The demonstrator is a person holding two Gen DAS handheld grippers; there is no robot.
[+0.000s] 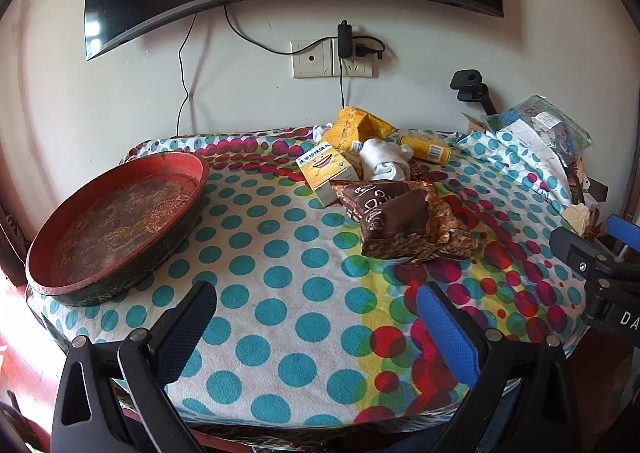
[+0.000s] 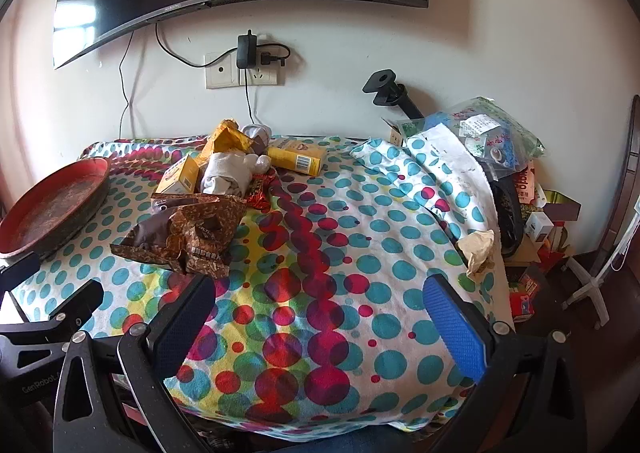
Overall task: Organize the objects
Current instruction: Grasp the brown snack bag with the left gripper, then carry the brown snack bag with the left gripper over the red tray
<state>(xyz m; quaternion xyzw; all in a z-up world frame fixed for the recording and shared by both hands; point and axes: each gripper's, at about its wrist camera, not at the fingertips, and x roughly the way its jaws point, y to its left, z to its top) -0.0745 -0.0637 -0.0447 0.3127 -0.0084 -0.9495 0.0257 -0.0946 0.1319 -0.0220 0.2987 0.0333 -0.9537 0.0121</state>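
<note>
1. Evidently the sorting had not yet begun: nothing was held, and the brown snack bag (image 1: 404, 221) lay well ahead of the left gripper (image 1: 316, 317), slightly to its right.
2. Next, a forward reach to the bag was called for, then carriage to the red tray (image 1: 120, 213) ahead-left.
3. Both the left and right gripper (image 2: 320, 313) were spread wide, empty, above the dotted cloth (image 2: 360, 253).
</note>
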